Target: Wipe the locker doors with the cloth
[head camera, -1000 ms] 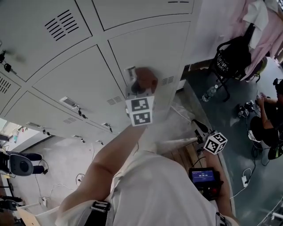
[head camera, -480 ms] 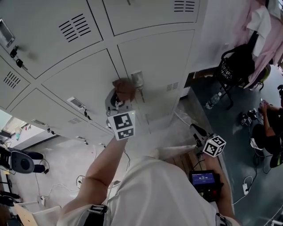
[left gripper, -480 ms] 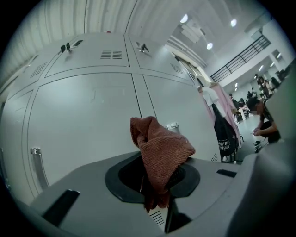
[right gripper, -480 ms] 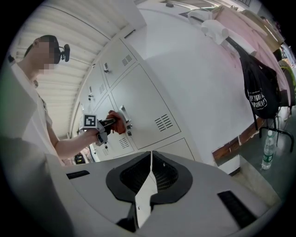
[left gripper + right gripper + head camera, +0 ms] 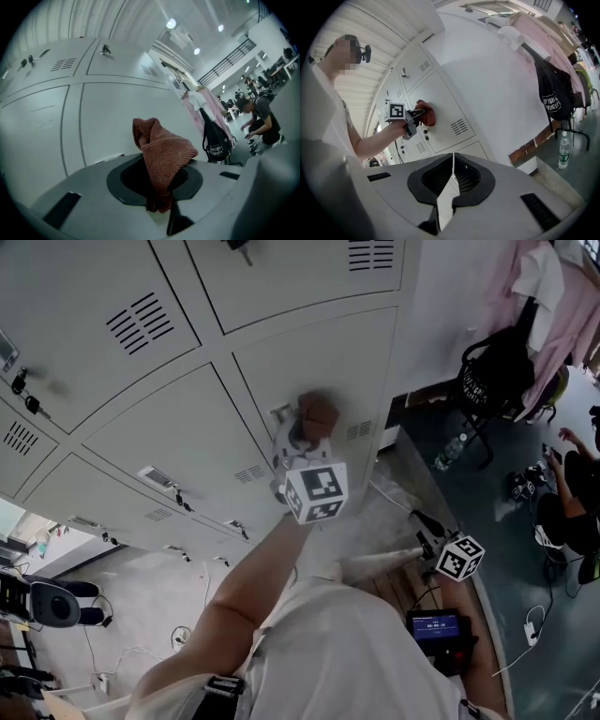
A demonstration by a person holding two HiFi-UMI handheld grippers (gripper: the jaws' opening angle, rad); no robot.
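A rust-brown cloth [image 5: 317, 414] is pressed against a pale grey locker door [image 5: 328, 362] beside its handle. My left gripper [image 5: 307, 432] is shut on the cloth, arm stretched out toward the lockers. From the left gripper view the cloth [image 5: 161, 157] bunches out between the jaws, with the door [image 5: 108, 122] right behind it. My right gripper [image 5: 424, 526] hangs low by my side, away from the lockers, jaws closed with nothing in them. The right gripper view looks along its shut jaws [image 5: 452, 176] at the left gripper [image 5: 417, 114] and cloth [image 5: 426, 113] on the door.
Rows of grey lockers [image 5: 141, 409] with vents and keys fill the wall. At the right stand a black chair with a bag [image 5: 497, 371], pink garments [image 5: 562, 296], a water bottle [image 5: 446, 450] on the floor, and a crouching person [image 5: 567, 498]. A raised wooden-edged platform [image 5: 412, 577] runs below.
The left gripper with the cloth has swept to the right across the locker door, after moving left half a second before. The right gripper has stayed low.
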